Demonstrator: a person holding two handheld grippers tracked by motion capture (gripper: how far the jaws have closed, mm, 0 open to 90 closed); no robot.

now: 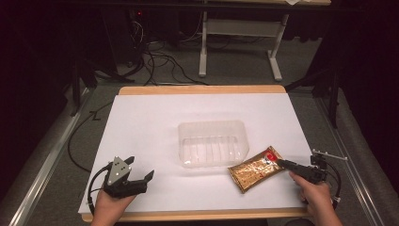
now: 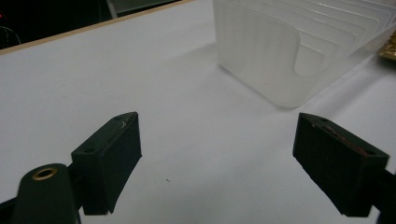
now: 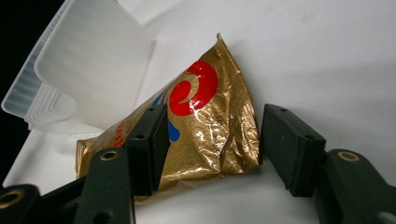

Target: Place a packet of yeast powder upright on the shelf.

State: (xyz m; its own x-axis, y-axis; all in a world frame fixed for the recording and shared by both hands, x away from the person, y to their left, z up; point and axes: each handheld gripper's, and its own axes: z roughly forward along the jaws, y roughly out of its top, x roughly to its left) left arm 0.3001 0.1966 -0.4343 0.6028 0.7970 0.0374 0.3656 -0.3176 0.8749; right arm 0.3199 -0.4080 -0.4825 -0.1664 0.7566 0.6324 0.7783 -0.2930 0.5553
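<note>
A gold foil packet [image 1: 256, 169] with a red swirl lies flat on the white table, just right of a clear plastic tub [image 1: 212, 142]. My right gripper [image 1: 278, 162] reaches in from the right at the packet's red-marked end. In the right gripper view the packet [image 3: 205, 116] lies between the spread jaws of the right gripper [image 3: 210, 140], which do not pinch it, and the tub [image 3: 88, 70] stands just beyond. My left gripper [image 1: 140, 167] rests at the front left, open and empty. In its own view the left gripper [image 2: 217, 140] faces the tub [image 2: 289, 51] across bare table.
The white sheet [image 1: 155, 117] covers a wood-edged table. Beyond the far edge are floor cables [image 1: 160, 61] and a white table frame [image 1: 203, 47]. A dark stand [image 1: 329, 84] is at the right, and metal rails run along both sides.
</note>
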